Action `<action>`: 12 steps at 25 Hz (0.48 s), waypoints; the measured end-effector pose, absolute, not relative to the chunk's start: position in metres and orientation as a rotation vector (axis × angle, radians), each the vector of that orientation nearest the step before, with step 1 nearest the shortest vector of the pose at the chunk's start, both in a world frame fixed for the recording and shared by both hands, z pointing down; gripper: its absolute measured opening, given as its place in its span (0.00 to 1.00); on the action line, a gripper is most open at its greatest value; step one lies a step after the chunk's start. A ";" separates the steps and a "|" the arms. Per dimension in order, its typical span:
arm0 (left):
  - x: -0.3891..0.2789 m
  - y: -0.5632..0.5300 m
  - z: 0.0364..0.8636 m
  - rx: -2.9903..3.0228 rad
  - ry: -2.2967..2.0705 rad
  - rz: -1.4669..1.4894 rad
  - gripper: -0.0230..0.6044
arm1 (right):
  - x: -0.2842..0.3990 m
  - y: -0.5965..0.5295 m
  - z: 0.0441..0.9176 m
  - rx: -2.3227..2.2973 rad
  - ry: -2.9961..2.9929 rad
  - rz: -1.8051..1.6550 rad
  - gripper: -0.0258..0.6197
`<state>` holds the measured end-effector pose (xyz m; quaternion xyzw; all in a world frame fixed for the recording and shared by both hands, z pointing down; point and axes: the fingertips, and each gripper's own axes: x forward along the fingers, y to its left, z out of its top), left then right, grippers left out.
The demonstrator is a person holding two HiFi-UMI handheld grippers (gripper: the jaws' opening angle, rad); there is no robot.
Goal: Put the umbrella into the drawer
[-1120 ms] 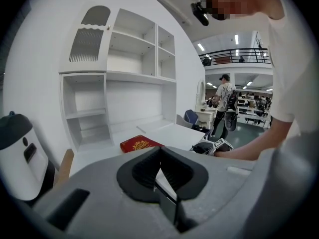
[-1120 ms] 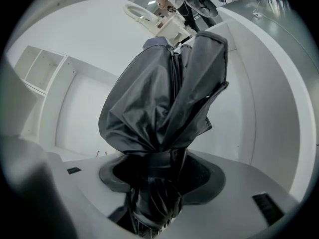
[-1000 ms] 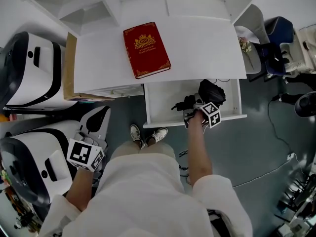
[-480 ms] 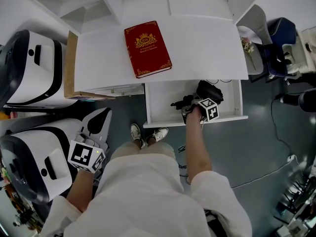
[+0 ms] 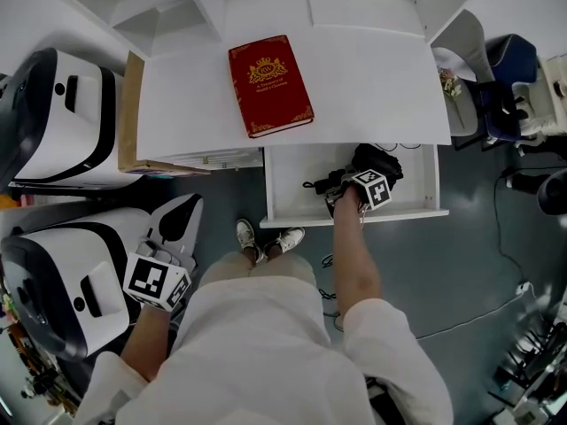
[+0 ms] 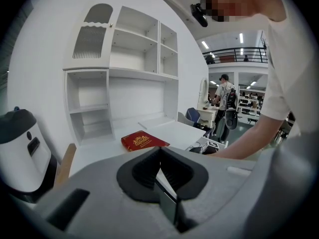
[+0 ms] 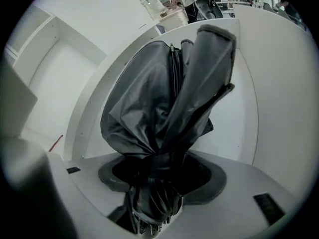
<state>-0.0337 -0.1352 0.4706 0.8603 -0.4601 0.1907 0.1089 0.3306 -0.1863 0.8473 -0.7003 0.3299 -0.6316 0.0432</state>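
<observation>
The dark grey folded umbrella [image 5: 378, 161] lies inside the open white drawer [image 5: 354, 217] under the desk's front edge. My right gripper [image 5: 335, 190] reaches down into that drawer and is shut on the umbrella. In the right gripper view the bunched canopy [image 7: 164, 103] rises from between the jaws of the right gripper [image 7: 154, 183] and the drawer's white walls curve round it. My left gripper [image 5: 173, 224] hangs low at the left, away from the drawer. In its own view the left gripper [image 6: 159, 158] has its black pads together with nothing between them.
A red book [image 5: 270, 85] lies on the white desk [image 5: 372, 87]; white shelves [image 5: 159, 7] rise behind it. Two white-and-black machines [image 5: 62, 122] stand at the left beside a wooden board [image 5: 128, 113]. A blue chair [image 5: 496, 87] is at the right. The person's shoes [image 5: 266, 237] are before the drawer.
My right gripper has sunk lower into the drawer with the umbrella and tilted further down. The left gripper has stayed where it was.
</observation>
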 end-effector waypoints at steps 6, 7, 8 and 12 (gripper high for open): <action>-0.043 -0.131 0.472 2.514 -1.375 0.567 0.06 | 0.328 -0.187 0.851 -2.209 1.069 -1.953 0.43; -0.043 -0.131 0.472 2.516 -1.373 0.563 0.06 | 0.326 -0.188 0.851 -2.223 1.093 -1.967 0.43; -0.043 -0.130 0.473 2.515 -1.372 0.558 0.06 | 0.324 -0.190 0.850 -2.228 1.120 -1.974 0.44; -0.041 -0.130 0.474 2.535 -1.343 0.535 0.06 | 0.319 -0.195 0.843 -2.145 1.163 -1.946 0.57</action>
